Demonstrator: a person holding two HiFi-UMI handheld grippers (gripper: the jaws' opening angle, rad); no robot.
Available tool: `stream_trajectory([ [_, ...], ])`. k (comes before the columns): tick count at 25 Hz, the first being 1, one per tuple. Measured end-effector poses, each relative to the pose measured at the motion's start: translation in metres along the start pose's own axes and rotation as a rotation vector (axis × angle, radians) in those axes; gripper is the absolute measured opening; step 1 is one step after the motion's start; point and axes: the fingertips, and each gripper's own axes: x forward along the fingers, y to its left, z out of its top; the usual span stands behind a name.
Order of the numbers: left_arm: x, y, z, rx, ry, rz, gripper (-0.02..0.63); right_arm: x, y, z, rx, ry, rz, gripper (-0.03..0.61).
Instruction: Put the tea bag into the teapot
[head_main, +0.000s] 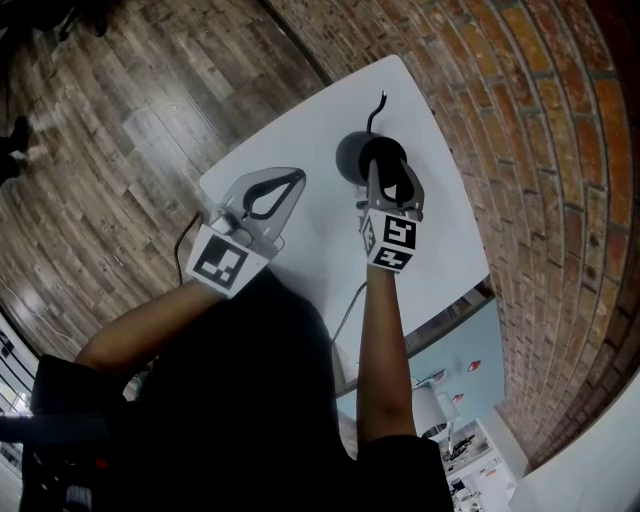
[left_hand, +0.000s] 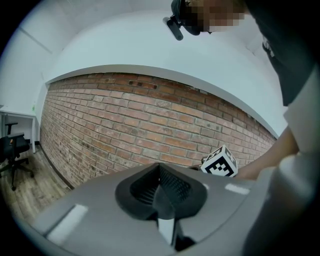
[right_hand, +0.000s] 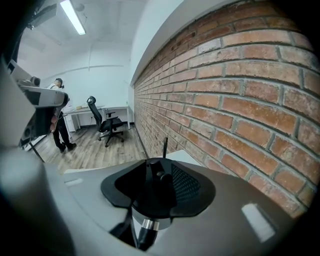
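A dark round teapot (head_main: 347, 160) stands on the white table (head_main: 290, 130), and a thin black rod (head_main: 378, 105) rises from its far side. My right gripper (head_main: 386, 165) is directly over it. In the right gripper view the jaws (right_hand: 156, 176) stand wide apart. The pot's black top and knob (right_hand: 159, 192) sit between them, and I see no pad pressing on it. The rod (right_hand: 165, 145) shows beyond. My left gripper (head_main: 296, 181) hovers to the pot's left, and its pads (left_hand: 161, 186) are together with nothing between them. No tea bag shows in any view.
A brick wall (right_hand: 240, 95) runs along the table's far side. A thin cable (head_main: 350, 300) trails off the near edge. An office chair (right_hand: 102, 120) and a person (right_hand: 61, 120) are far off on the wood floor. The right gripper's marker cube (left_hand: 220, 163) shows in the left gripper view.
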Motion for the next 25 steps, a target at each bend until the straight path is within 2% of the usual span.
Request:
stream_trajectory([
  [3,0.0,0.001,0.0,-0.026,0.001,0.007,0.0,0.005,0.001,-0.005,-0.006,0.017,0.001,0.16],
  [8,-0.001,-0.001,-0.008,-0.025,0.019,0.004,0.0,0.009,0.0,-0.008,-0.029,0.017,-0.013,0.158],
  [11,0.0,-0.001,-0.014,-0.036,0.029,0.002,0.0,0.008,-0.002,-0.008,-0.054,0.012,-0.034,0.123],
  [15,0.001,0.0,-0.017,-0.043,0.029,0.001,0.0,0.008,-0.001,-0.005,-0.074,0.001,-0.036,0.118],
  [25,0.003,-0.006,-0.008,-0.065,0.006,-0.003,0.0,0.005,-0.005,-0.007,-0.014,-0.005,-0.005,0.104],
])
